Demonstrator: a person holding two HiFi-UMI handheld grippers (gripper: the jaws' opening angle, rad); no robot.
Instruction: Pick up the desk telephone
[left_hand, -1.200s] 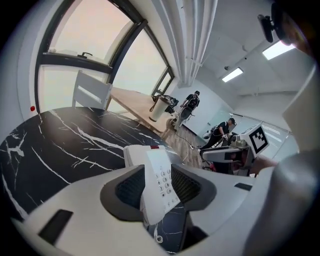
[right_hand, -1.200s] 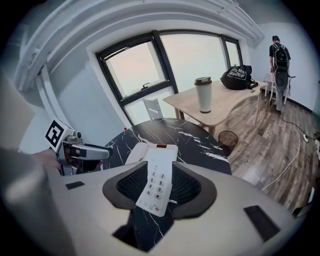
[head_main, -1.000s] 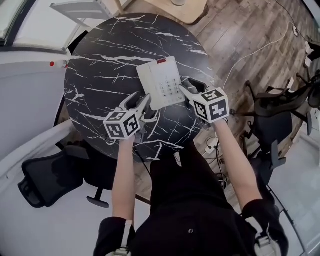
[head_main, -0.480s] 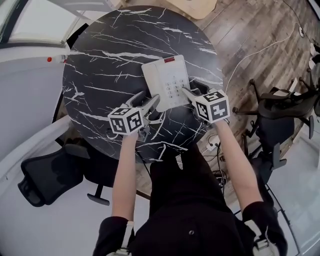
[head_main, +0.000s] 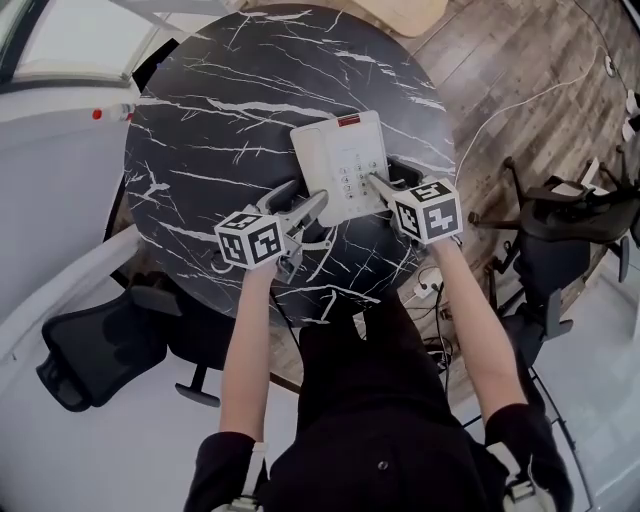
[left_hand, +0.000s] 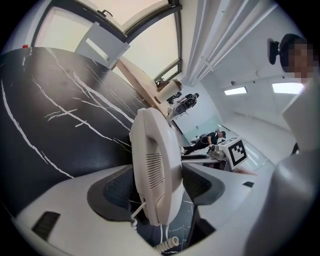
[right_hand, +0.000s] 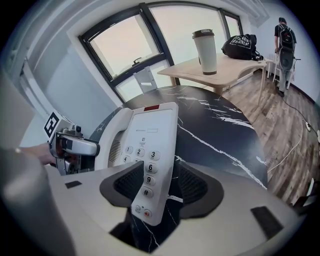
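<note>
The cream desk telephone (head_main: 338, 160) lies flat on the round black marble table (head_main: 200, 130), handset on its left and keypad on its right. My left gripper (head_main: 305, 195) straddles the near left corner. Its jaws are opening, and the handset side (left_hand: 155, 165) stands between the pads with a gap showing. My right gripper (head_main: 388, 172) straddles the near right corner, where the keypad edge (right_hand: 150, 145) runs between its spread pads without being pressed. The left gripper (left_hand: 157, 187) and the right gripper (right_hand: 155, 185) each look along the phone's sides.
The phone's coiled cord (left_hand: 167, 244) hangs at its near end. Black office chairs stand at the lower left (head_main: 95, 350) and the right (head_main: 560, 230). Beyond the table is a wooden desk with a tall cup (right_hand: 205, 45) and a backpack (right_hand: 242, 46). A person (right_hand: 285, 40) stands far off.
Both grippers and the phone have come down a little towards the table. The left gripper's jaws have spread wider round the phone's corner.
</note>
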